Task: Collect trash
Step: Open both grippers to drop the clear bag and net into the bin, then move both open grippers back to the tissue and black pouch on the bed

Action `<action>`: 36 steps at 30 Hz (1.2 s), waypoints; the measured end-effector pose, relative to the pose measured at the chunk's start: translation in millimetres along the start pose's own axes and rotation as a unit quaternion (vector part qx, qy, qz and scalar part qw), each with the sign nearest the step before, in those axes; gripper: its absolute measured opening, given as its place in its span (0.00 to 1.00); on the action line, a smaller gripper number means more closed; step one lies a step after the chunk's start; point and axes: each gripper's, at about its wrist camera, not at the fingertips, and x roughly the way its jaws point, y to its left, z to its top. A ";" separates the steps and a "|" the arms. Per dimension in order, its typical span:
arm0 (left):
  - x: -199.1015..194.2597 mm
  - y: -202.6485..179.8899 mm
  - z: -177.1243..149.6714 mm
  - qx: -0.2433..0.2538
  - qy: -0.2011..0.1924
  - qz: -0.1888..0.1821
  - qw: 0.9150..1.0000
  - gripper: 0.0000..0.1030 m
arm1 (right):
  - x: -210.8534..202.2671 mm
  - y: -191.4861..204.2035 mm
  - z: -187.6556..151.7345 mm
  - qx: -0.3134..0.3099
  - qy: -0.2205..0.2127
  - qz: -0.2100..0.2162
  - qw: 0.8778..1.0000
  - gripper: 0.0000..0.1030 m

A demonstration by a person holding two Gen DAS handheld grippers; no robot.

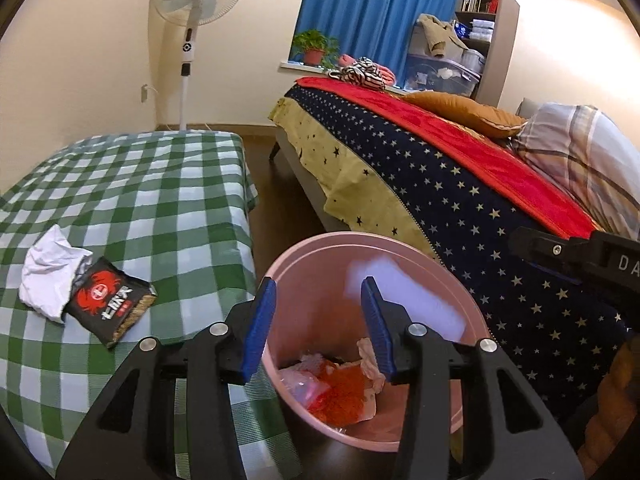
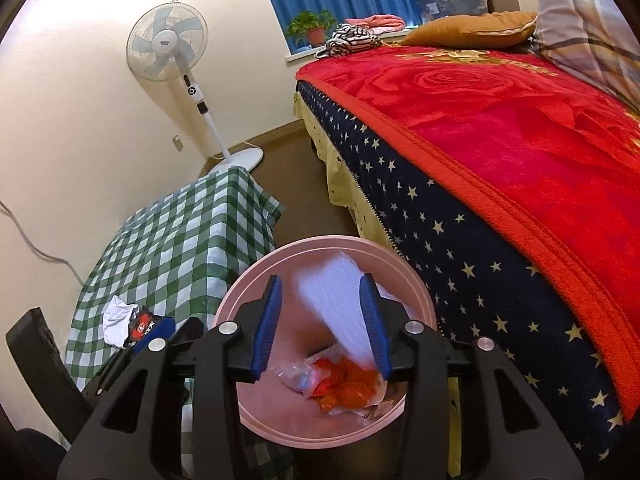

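A table under a green checked cloth (image 1: 132,200) stands left of both tongs, with a bed (image 1: 460,184) to their right and a fan (image 1: 196,0) against the far wall. Below both sits a pink bin (image 1: 320,272) holding orange wrappers (image 1: 344,388). The left tongs (image 1: 316,328) gape wide, empty. The right tongs (image 2: 324,324) are also wide; a blurred white sheet (image 2: 336,304) is between them, contact unclear. A crumpled tissue (image 1: 50,276) and black snack packet (image 1: 110,302) lie on the table, left of the left tongs.

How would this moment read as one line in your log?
both hand-held grippers open over pink bin | white sheet falling in | crumpled paper, black snack packet left on checked table
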 end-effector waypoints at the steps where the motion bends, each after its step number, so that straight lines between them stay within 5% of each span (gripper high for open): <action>1: -3.1 2.2 0.3 -0.001 -0.003 0.000 1.000 0.42 | -0.8 0.4 -0.3 -0.001 -0.001 0.001 1.000 0.41; 19: -60.8 81.5 5.2 -0.055 -0.044 0.062 0.996 0.29 | -3.6 59.7 -14.7 -0.050 -0.004 0.070 0.996 0.39; 26: -79.7 124.7 3.2 -0.077 -0.063 0.124 0.987 0.18 | 16.2 94.5 -21.4 -0.075 0.014 0.110 0.991 0.19; 36: -94.9 176.7 -0.1 -0.118 -0.074 0.170 0.976 0.17 | 60.5 145.1 -35.6 -0.110 0.053 0.149 0.981 0.17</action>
